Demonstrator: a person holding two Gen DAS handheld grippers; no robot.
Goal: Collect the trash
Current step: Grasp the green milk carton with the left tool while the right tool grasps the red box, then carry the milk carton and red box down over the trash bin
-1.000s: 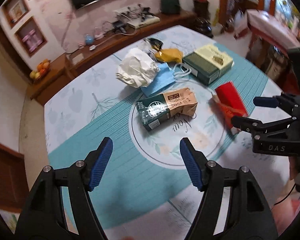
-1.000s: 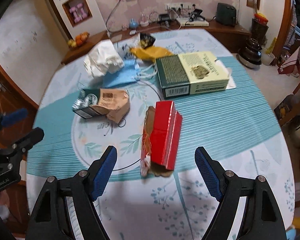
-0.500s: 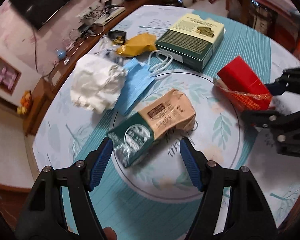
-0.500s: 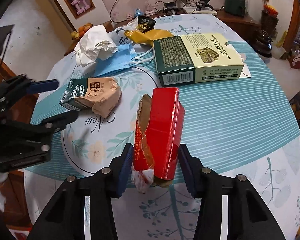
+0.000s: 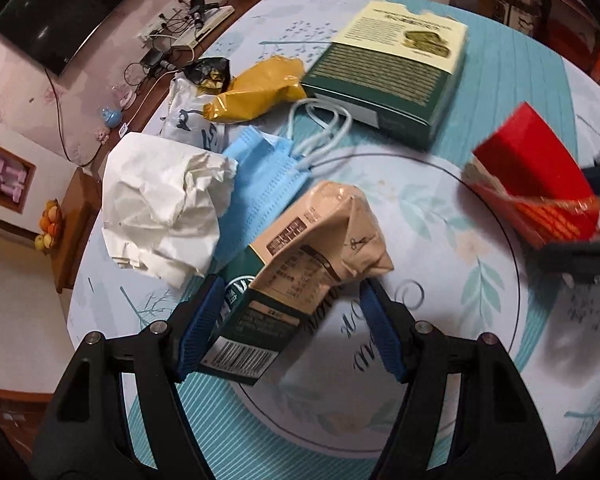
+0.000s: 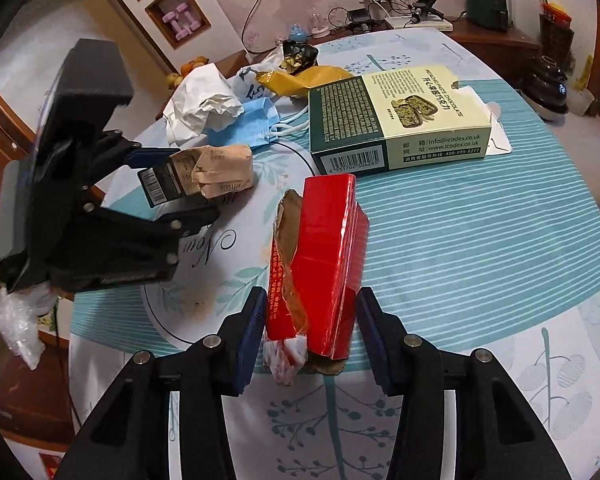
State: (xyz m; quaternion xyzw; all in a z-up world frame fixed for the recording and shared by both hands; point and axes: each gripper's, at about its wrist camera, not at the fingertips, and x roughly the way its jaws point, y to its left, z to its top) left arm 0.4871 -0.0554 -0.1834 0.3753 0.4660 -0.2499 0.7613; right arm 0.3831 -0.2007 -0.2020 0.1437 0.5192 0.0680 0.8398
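Note:
A crumpled green-and-tan coffee bag (image 5: 300, 276) lies on the round table, and my left gripper (image 5: 290, 328) is open around its near end; it also shows in the right wrist view (image 6: 204, 172). A torn red box (image 6: 320, 256) lies near the table's middle right, and my right gripper (image 6: 310, 334) is shut on its near end; the box also shows in the left wrist view (image 5: 536, 184). Behind lie crumpled white paper (image 5: 160, 204), a blue face mask (image 5: 260, 184), a yellow wrapper (image 5: 256, 88) and a green-and-cream chocolate box (image 6: 396, 120).
The table carries a teal-striped cloth (image 6: 480, 232) with a printed circle. A black wrapper (image 6: 298, 54) and a white bag (image 5: 188, 120) lie at the far edge. A sideboard with cables and a power strip (image 6: 380, 12) stands behind. A clear plastic bag (image 6: 16, 320) hangs below the left hand.
Both grippers moved forward onto the trash. The left now straddles the coffee bag. The right jaws closed from wide open onto the red box.

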